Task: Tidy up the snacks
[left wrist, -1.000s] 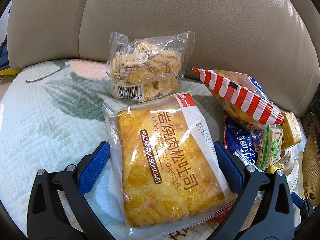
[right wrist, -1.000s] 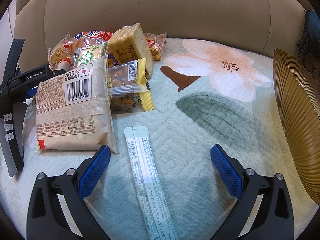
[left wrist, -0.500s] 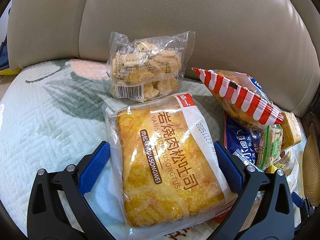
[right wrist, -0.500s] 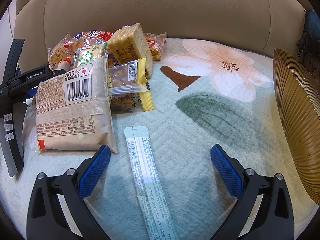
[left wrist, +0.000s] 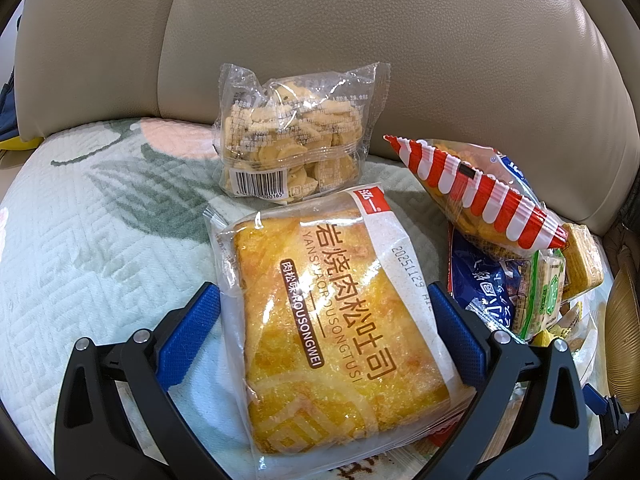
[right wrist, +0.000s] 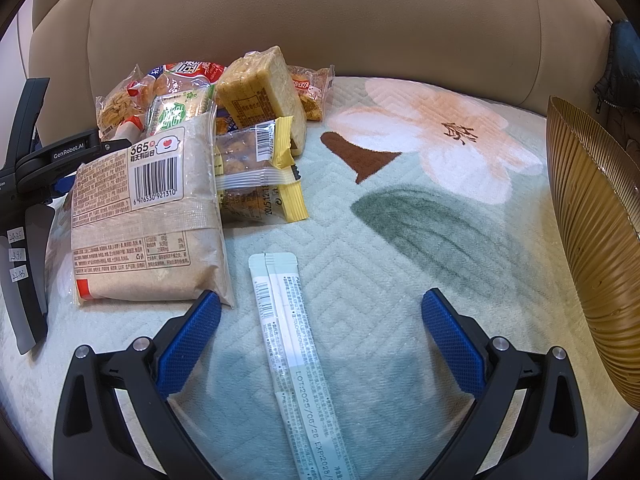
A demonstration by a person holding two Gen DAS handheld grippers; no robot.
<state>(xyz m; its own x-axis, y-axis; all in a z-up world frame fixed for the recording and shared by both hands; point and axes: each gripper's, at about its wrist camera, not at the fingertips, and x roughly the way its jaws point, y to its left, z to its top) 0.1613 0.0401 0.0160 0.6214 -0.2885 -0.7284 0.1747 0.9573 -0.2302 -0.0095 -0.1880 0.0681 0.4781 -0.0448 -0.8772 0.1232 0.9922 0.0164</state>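
Note:
In the left wrist view, a golden toast packet (left wrist: 340, 340) lies flat between the wide-apart blue fingers of my left gripper (left wrist: 320, 292), which is open. Behind it a clear biscuit bag (left wrist: 292, 148) leans on the sofa back. A red-and-white striped bag (left wrist: 480, 196) tops a pile at the right. In the right wrist view, my right gripper (right wrist: 320, 300) is open above a long white stick packet (right wrist: 292, 340) on the cushion. A bread packet with a barcode (right wrist: 148, 220) lies just left of it.
The pile also holds a yellow-ended pack (right wrist: 256, 168), a wrapped cake block (right wrist: 260, 92) and a green cracker pack (left wrist: 544, 292). A gold ribbed bowl (right wrist: 592, 240) stands at the right edge. The beige sofa back (right wrist: 320, 20) closes the far side.

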